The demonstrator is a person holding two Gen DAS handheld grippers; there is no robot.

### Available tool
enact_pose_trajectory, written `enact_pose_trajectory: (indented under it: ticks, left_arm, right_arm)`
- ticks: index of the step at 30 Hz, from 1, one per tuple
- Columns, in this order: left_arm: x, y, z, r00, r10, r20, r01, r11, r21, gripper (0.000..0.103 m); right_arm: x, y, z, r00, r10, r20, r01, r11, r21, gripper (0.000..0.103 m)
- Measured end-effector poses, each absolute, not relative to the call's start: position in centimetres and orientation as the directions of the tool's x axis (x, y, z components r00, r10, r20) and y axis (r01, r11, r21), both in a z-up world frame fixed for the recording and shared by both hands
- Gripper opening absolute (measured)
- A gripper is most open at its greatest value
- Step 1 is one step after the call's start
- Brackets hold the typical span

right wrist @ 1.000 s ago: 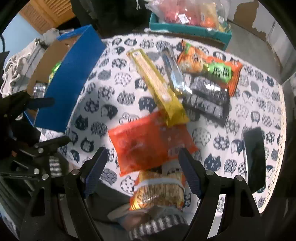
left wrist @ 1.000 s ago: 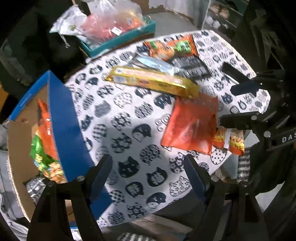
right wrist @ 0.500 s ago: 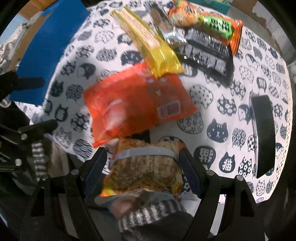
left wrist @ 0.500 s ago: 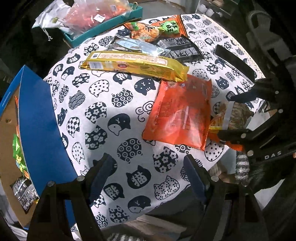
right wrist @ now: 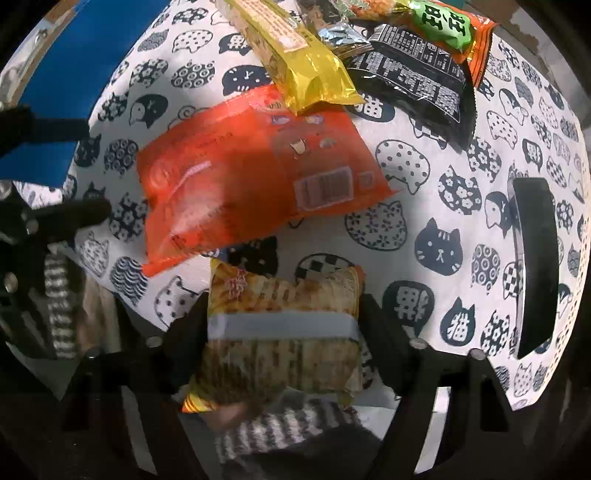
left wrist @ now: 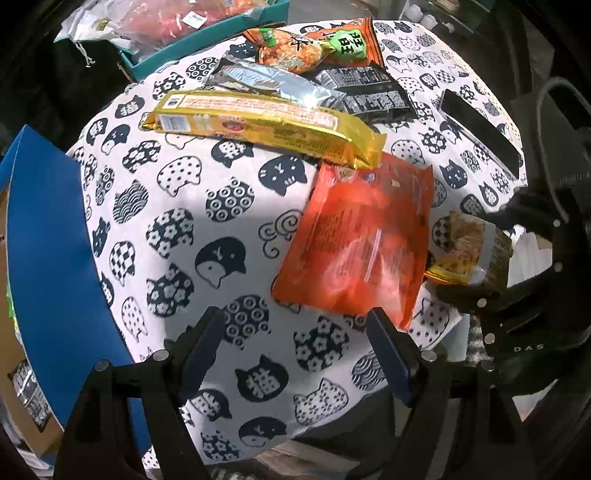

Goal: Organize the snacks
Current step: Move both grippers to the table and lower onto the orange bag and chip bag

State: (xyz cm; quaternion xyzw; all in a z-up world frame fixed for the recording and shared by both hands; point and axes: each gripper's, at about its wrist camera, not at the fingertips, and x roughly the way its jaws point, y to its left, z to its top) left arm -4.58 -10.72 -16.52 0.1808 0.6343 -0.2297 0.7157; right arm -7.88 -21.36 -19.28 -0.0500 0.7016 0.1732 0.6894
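Note:
Snacks lie on a cat-print tablecloth. A flat orange packet sits near the front edge; it also shows in the right wrist view. A long gold biscuit pack, a silver packet, a black packet and an orange-green bag lie farther back. My right gripper straddles a yellow cracker pack at the table's edge, fingers at its two sides. My left gripper is open and empty above the cloth, its right finger by the orange packet's near corner.
A blue cardboard box holding snacks stands at the left of the table. A black phone-like slab lies at the right. A teal tray of bagged goods sits behind the table.
Both grippers have moved in closer to the table. The right gripper has come down around the yellow cracker pack, which now fills the space between its fingers.

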Motion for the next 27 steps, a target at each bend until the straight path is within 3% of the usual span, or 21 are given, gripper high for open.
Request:
enact_pose_trajectory:
  ticks: [6,18,25,27]
  left_arm:
    - [-3.5,-12.2,-16.1,0.109,-0.120,-0.987,0.563,0.825,-0.038,0.080]
    - [-2.2,-15.9,-17.8,0.073,-0.127,-0.989,0.593,0.803,-0.060,0.081]
    - [-1.6,-17.4,-19.5,-0.019,-0.172,-0.985,0.539,0.828,-0.155,0.082]
    - [-1.7,-18.0,-19.9,-0.030,-0.179,-0.983,0.539,0.826,-0.167,0.088]
  right_arm:
    - [-7.4,-23.0,-19.2,0.017,0.150,-0.989,-0.305,0.942,0.138,0.064]
    - [-4.3,-27.9,-18.8,0.141,0.129,-0.982,-0.190,0.977,0.101,0.063]
    - [-3.1,-30.7,-18.6,0.180,0.133,-0.975,-0.135,0.985,0.110,0.063]
    - [-3.1,-31.8,-18.4,0.187,0.141,-0.972,-0.124,0.985,0.119,0.063]
